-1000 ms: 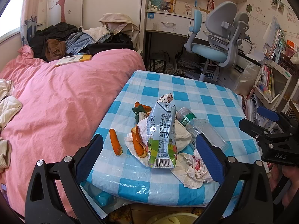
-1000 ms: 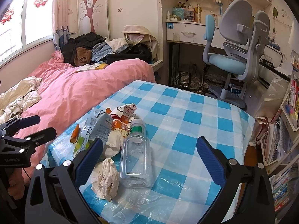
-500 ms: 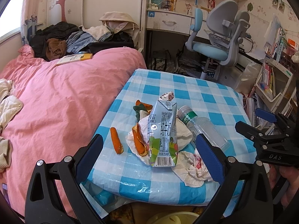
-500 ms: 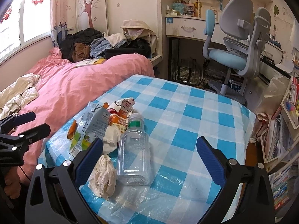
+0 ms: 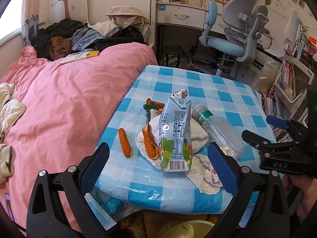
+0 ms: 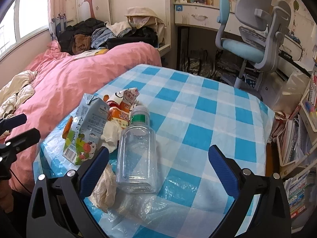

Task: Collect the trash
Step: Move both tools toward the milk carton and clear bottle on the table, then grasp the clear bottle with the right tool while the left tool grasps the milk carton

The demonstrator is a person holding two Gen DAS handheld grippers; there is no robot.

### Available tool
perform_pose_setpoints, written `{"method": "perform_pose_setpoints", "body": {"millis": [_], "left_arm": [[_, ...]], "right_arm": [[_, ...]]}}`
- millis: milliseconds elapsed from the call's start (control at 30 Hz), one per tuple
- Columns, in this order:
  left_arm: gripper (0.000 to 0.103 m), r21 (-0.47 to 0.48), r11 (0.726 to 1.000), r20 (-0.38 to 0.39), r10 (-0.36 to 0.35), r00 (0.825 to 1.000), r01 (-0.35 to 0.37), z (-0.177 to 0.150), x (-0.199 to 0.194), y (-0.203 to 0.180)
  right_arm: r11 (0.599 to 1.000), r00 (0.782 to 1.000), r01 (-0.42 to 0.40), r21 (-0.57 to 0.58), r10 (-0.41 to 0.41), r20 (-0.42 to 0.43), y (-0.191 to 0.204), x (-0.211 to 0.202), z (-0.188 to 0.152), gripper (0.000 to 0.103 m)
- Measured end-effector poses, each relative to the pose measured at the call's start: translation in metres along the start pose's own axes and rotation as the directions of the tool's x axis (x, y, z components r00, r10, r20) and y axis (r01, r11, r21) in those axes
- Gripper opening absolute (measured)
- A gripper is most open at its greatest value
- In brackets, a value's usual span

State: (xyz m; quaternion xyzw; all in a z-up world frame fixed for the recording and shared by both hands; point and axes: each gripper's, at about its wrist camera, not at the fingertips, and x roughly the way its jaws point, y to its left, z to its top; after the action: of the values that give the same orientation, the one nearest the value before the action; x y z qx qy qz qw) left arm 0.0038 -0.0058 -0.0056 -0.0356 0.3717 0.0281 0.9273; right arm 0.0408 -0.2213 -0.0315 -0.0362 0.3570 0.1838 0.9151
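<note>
Over the last second both cameras have crept nearer to the pile of trash at the near left corner of the bench, and nothing on it has been moved or lifted. The left hand-held gripper hangs at the near edge with its jaws spread wide and empty, lined up on the milk carton, which lies on crumpled white paper with orange peel beside it and a second strip of peel lying apart toward the left edge. The right hand-held gripper is likewise fully open and holds nothing; it has closed in on the clear plastic bottle, which lies on its side with its green-banded neck pointing to the far edge and its base now roughly level with the fingertips. A crumpled tissue lies touching the bottle's near left side. A snack wrapper sits behind the carton. Part of a pale yellow bin shows below the near edge. This reads as the approach stage: no item is collected yet, and the bottle looks the likeliest first pick.
</note>
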Motion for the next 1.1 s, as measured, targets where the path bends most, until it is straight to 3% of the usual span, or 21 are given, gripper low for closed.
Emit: {"method": "perform_pose_setpoints", "body": {"millis": [367, 567, 767, 1033, 1100], "left_arm": [[0.096, 0.008, 1.0, -0.033, 0.014, 0.999, -0.014, 0.0, 0.005, -0.003], [0.096, 0.009, 1.0, -0.066, 0.019, 0.998, -0.019, 0.0, 0.01, -0.001], [0.096, 0.005, 1.0, -0.088, 0.014, 0.996, -0.014, 0.0, 0.013, 0.0], [0.096, -0.043, 0.999, -0.107, 0.014, 0.994, -0.018, 0.002, 0.017, 0.012], [0.096, -0.054, 0.998, -0.11, 0.018, 0.994, -0.024, 0.003, 0.018, 0.015]], "right_arm": [[0.998, 0.995, -0.052, 0.021, 0.053, -0.082, 0.012, 0.024, -0.003, 0.096], [0.999, 0.987, -0.021, -0.042, 0.014, -0.162, 0.022, 0.038, -0.007, 0.096], [0.998, 0.983, -0.039, -0.044, 0.031, -0.182, 0.026, 0.051, -0.009, 0.096], [0.997, 0.982, -0.065, 0.037, 0.071, -0.176, 0.019, 0.056, -0.004, 0.096], [0.997, 0.982, -0.067, 0.041, 0.073, -0.172, 0.018, 0.056, -0.003, 0.092]]}}
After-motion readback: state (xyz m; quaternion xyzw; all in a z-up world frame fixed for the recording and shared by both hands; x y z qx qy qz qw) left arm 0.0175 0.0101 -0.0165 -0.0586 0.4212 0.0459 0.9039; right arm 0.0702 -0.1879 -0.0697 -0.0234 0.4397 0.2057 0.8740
